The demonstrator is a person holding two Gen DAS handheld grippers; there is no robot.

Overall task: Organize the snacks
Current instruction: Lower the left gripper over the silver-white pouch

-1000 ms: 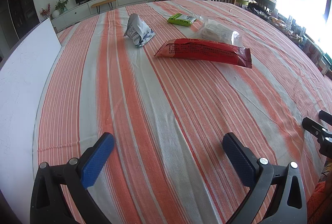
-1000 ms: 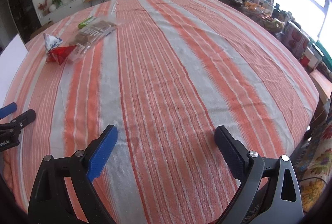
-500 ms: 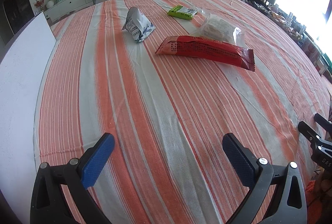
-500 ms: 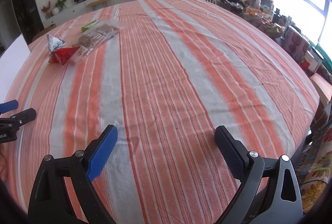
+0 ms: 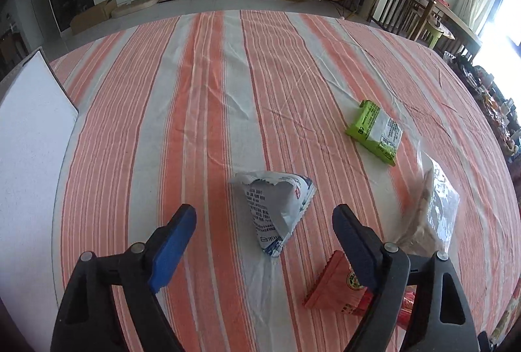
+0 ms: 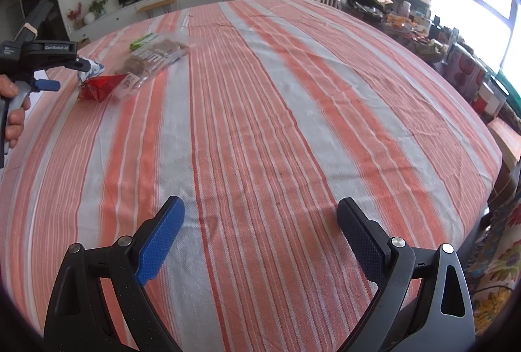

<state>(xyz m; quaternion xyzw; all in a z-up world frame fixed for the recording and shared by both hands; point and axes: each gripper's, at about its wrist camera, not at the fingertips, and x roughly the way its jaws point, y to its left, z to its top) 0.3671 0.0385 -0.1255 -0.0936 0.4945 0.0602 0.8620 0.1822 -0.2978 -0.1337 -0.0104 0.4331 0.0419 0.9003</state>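
Note:
In the left wrist view my left gripper (image 5: 263, 221) is open just above a white and blue snack bag (image 5: 276, 205), which lies between the two fingers. A red packet (image 5: 338, 290) lies under the right finger. A clear bag of brown snacks (image 5: 436, 212) is to the right and a green packet (image 5: 374, 130) farther off. My right gripper (image 6: 260, 221) is open and empty over bare striped cloth. In the right wrist view the left gripper (image 6: 52, 72) hovers at the far left by the red packet (image 6: 101, 86), the clear bag (image 6: 153, 59) and the green packet (image 6: 141, 41).
The table has an orange and white striped cloth (image 5: 202, 111). A white board (image 5: 29, 137) lies along its left edge. The table's right edge (image 6: 488, 137) drops off near cluttered shelves and a floral fabric (image 6: 495, 274).
My left gripper has moved forward across the table to the white and blue bag, which now sits between its fingers. The right gripper has stayed nearly still.

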